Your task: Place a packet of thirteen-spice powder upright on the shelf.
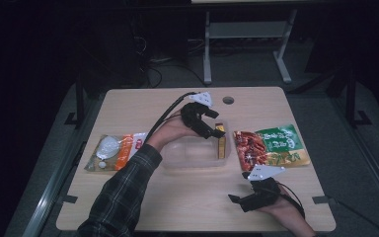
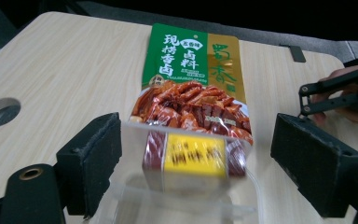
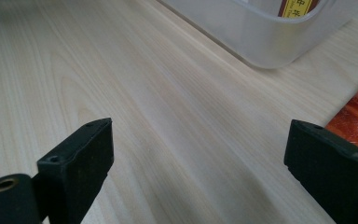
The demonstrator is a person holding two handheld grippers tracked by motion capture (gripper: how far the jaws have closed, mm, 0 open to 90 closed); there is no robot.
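A: Where is the left gripper (image 1: 212, 123)?

B: In the high view it hangs over the far right corner of the clear plastic tub (image 1: 177, 154), which sits at the middle of the bench (image 1: 187, 197). Its fingers (image 2: 91, 161) are released and stand wide apart, with nothing pressed between the pads.

A: And the small packet?

B: The red and yellow packet (image 2: 193, 156) stands on edge inside the tub, leaning against the right-hand wall. In the left gripper view it lies between the two spread fingers but clear of both, so it is not gripped.

A: What is around the tub?

B: At three o'clock from it lies a flat green and red sauce pouch (image 1: 271, 144), just beside the tub wall. At nine o'clock lies an orange and white pouch (image 1: 114, 151), near the bench's left edge. At twelve o'clock, by the far edge, there is a round hole (image 1: 228, 100) in the bench top.

A: The right gripper (image 1: 239, 200)?

B: It rests low at about five o'clock from the tub, near the front edge of the bench, pointing left. Its fingers (image 3: 77, 161) are released too, wide apart over bare wood. In the right gripper view the tub's corner shows at one o'clock and an edge of the sauce pouch at three o'clock.
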